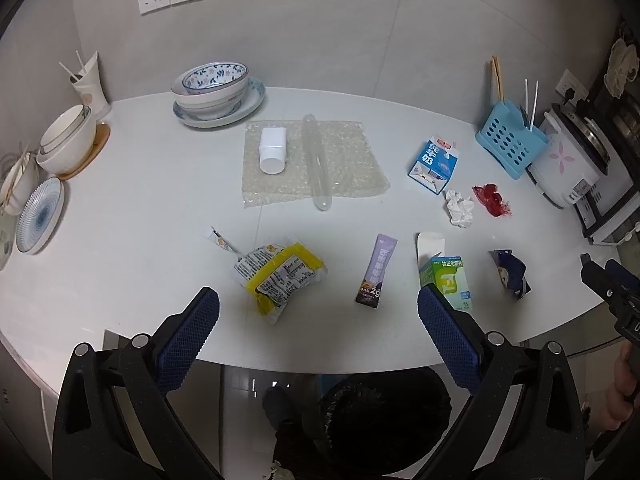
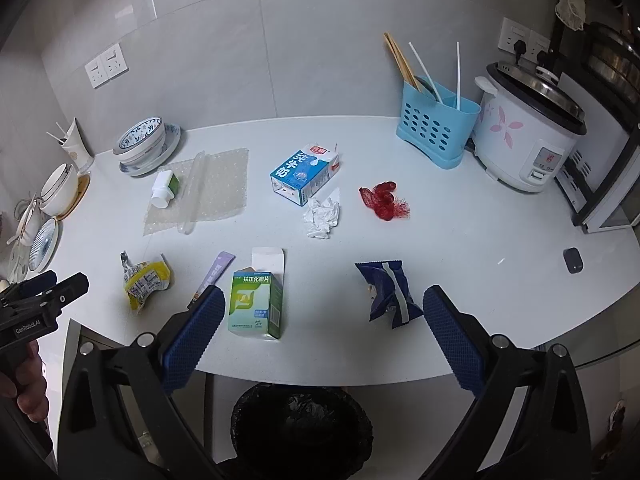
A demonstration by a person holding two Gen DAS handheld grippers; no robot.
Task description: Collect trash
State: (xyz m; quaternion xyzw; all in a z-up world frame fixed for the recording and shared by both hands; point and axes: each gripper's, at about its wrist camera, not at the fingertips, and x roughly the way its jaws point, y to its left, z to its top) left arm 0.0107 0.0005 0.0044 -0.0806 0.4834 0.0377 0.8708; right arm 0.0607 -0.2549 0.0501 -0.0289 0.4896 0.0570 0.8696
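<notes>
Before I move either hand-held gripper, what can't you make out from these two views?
- Trash bin: both wrist views; the counter edge cuts off its far rim, and the dark liner hides the contents.
- Purple sachet: right wrist view; lower end behind the right hand-held gripper.
- Green box: left wrist view; a corner behind the left hand-held gripper.
- Small dark object: right wrist view; too small to identify.
</notes>
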